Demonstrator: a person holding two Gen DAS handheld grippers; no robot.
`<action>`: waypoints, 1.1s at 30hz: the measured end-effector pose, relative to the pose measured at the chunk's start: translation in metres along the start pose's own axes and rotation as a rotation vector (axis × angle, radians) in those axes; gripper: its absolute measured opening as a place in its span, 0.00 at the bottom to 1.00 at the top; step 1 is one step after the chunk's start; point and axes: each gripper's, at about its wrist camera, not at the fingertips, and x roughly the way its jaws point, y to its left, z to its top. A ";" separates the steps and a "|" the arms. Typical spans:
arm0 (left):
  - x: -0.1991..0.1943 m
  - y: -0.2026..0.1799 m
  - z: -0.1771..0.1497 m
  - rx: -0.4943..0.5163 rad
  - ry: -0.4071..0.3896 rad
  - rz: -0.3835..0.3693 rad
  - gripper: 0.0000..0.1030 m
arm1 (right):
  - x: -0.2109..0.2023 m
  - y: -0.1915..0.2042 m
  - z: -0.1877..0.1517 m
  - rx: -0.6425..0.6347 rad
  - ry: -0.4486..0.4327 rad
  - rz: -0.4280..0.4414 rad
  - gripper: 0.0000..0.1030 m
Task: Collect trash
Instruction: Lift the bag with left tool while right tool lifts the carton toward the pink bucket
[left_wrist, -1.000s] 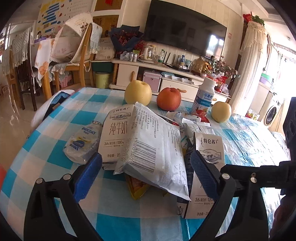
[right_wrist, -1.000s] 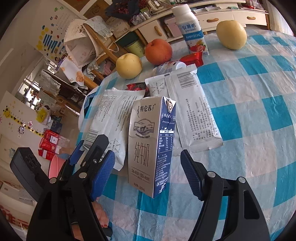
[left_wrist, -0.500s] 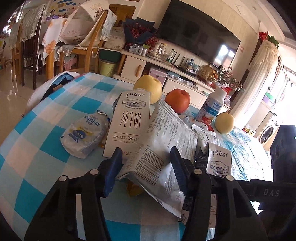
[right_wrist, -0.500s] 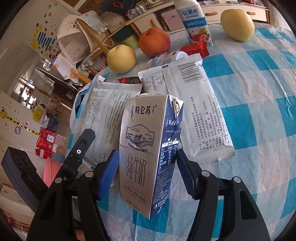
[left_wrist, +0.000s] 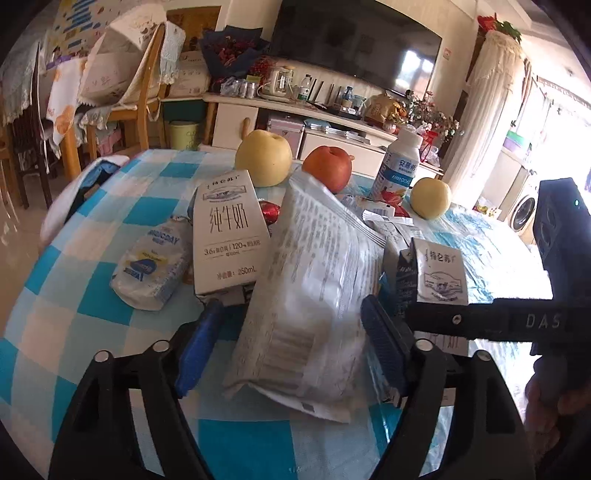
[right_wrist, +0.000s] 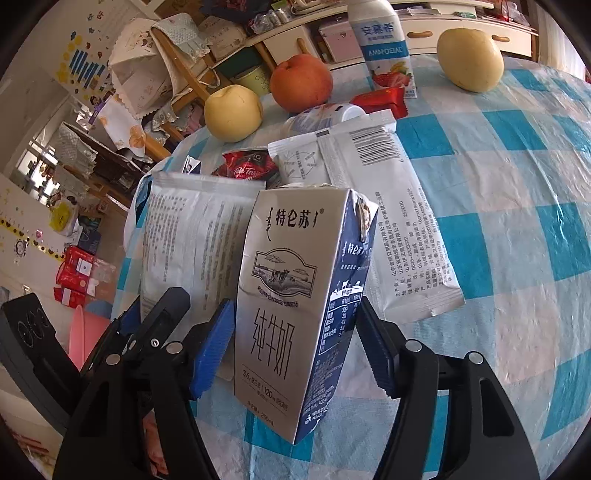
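A silver-white wrapper bag (left_wrist: 306, 295) stands tilted between the fingers of my left gripper (left_wrist: 291, 350). Its jaws are opening: the left pad (left_wrist: 199, 347) stands apart from the bag. My right gripper (right_wrist: 295, 347) is shut on an upright white-and-blue milk carton (right_wrist: 295, 295), with both blue pads against its sides. That carton (left_wrist: 439, 273) also shows at the right of the left wrist view. A second milk carton (left_wrist: 229, 236) lies flat beside a small white pouch (left_wrist: 151, 266). A flat silver wrapper (right_wrist: 388, 221) lies behind the held carton.
On the blue-and-white checked tablecloth (right_wrist: 517, 184) at the far side are a yellow pear (left_wrist: 264, 157), a red apple (left_wrist: 327, 171), a yoghurt bottle (left_wrist: 400, 166) and another pear (left_wrist: 431, 197). Red wrappers (right_wrist: 380, 101) lie near the bottle. A wooden chair (left_wrist: 122, 96) stands beyond the table.
My left jaws closed on the wrapper bag, then widened again, and the bag now stands more upright. My right jaws narrowed onto the milk carton.
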 end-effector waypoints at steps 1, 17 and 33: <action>-0.002 -0.002 0.000 0.029 -0.010 0.022 0.82 | -0.003 -0.001 0.000 -0.001 -0.005 -0.003 0.65; 0.016 -0.061 -0.019 0.423 0.070 0.306 0.95 | -0.042 -0.001 -0.002 -0.092 -0.089 -0.056 0.65; -0.011 -0.014 -0.013 0.162 0.112 0.234 0.53 | -0.045 0.030 -0.009 -0.153 -0.100 -0.051 0.65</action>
